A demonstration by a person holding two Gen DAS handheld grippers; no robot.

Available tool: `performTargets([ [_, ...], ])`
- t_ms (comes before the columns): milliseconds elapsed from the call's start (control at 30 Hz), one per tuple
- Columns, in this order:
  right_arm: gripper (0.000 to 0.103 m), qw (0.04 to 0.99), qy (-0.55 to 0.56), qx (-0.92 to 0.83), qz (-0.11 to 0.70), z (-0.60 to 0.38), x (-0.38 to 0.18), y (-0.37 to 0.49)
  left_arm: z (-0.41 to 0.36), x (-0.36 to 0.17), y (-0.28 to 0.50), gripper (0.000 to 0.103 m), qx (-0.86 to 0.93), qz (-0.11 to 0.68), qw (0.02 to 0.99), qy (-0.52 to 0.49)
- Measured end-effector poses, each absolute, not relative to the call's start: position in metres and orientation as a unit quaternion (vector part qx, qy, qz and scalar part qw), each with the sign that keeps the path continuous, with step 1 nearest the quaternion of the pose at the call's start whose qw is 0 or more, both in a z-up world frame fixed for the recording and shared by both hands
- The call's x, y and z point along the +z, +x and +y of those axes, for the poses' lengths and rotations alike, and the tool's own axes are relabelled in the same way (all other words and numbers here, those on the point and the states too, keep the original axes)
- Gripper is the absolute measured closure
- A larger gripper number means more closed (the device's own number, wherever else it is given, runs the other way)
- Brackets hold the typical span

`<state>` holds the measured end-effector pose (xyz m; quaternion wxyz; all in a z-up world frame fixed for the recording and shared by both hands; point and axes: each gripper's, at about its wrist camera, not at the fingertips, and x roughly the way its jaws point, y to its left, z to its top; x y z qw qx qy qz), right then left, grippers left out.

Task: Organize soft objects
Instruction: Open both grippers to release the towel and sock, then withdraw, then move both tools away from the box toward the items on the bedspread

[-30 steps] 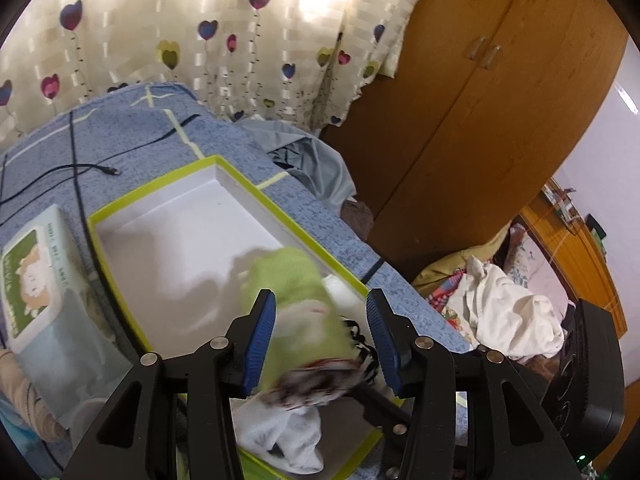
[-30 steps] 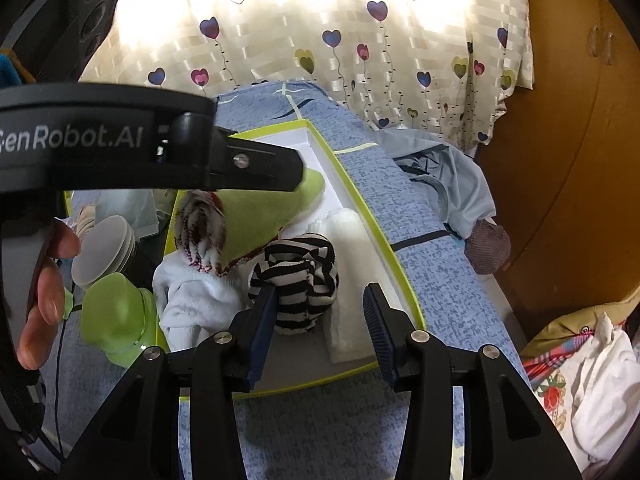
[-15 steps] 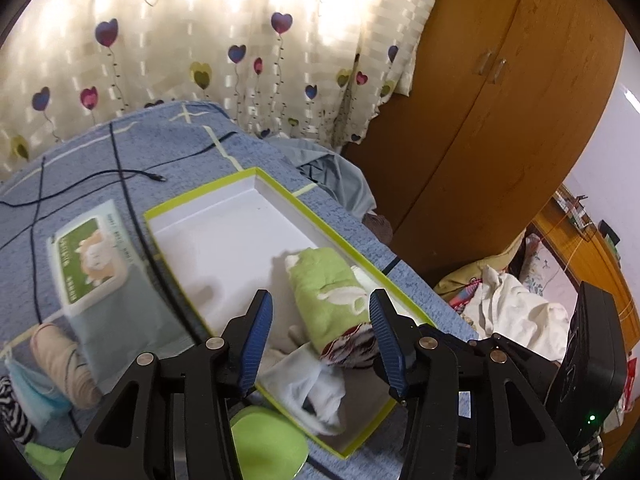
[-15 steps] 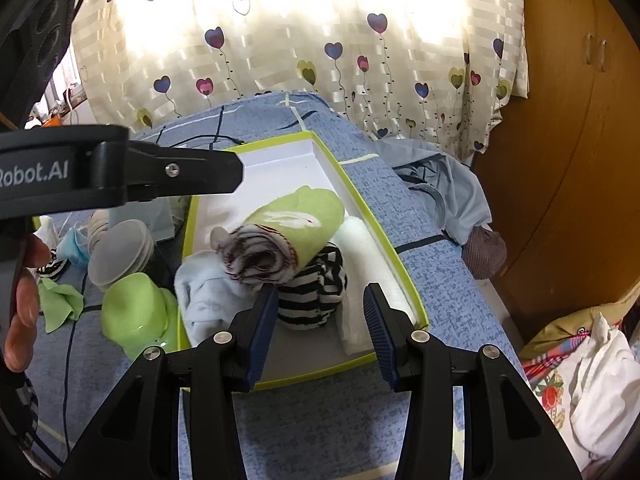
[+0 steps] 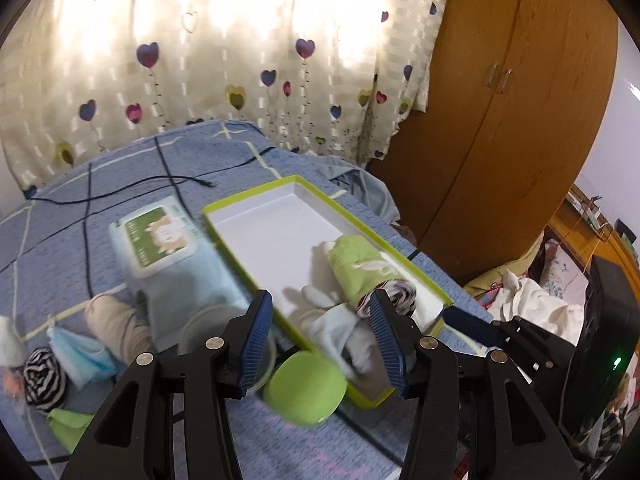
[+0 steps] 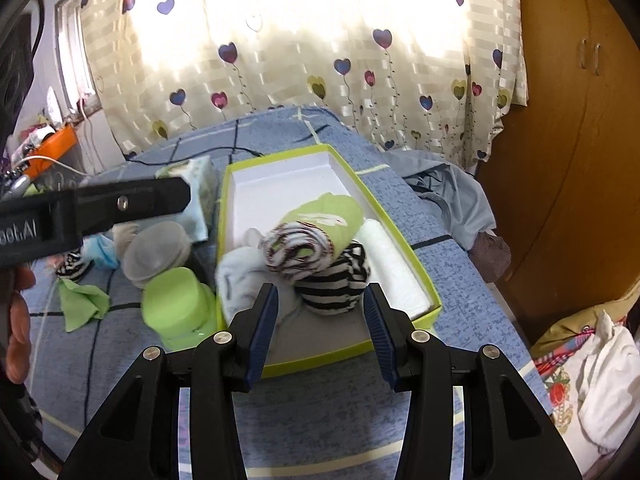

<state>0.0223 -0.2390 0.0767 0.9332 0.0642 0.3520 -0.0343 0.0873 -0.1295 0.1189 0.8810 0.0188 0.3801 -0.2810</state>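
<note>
A white box with a lime-green rim (image 6: 400, 236) (image 5: 256, 196) lies on the blue bed. In it lie a rolled green cloth with a striped end (image 6: 320, 224) (image 5: 362, 260), a black-and-white striped roll (image 6: 340, 280), a white cloth (image 6: 390, 256) and a pale blue cloth (image 6: 240, 276) (image 5: 340, 332). My left gripper (image 5: 320, 340) is open and empty, above the box's near left corner. My right gripper (image 6: 318, 324) is open and empty, over the box's near end. Left of the box lie a striped roll (image 5: 42, 376), a beige roll (image 5: 116, 324) and a blue mask (image 5: 80, 356).
A wet-wipes pack (image 5: 160, 240), a clear lidded container (image 6: 156, 248) and a lime-green container (image 6: 176, 304) (image 5: 306, 388) stand left of the box. A green rag (image 6: 82, 304) lies nearby. Black cables (image 5: 160, 178) cross the bed. A wooden wardrobe (image 6: 560, 160) and clothes pile (image 6: 592, 376) are right.
My left gripper let go of the green roll, which now rests in the box, and pulled back up and to the left. My right gripper rose slightly.
</note>
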Motion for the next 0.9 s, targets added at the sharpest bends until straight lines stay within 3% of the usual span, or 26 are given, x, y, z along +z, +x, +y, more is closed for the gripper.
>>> performTargets([
  [900,0.057,0.940,0.018,0.085,0.330,-0.140,0.075,0.015,-0.004,0.094,0.035,0.053,-0.148,0.358,0.922,-0.008],
])
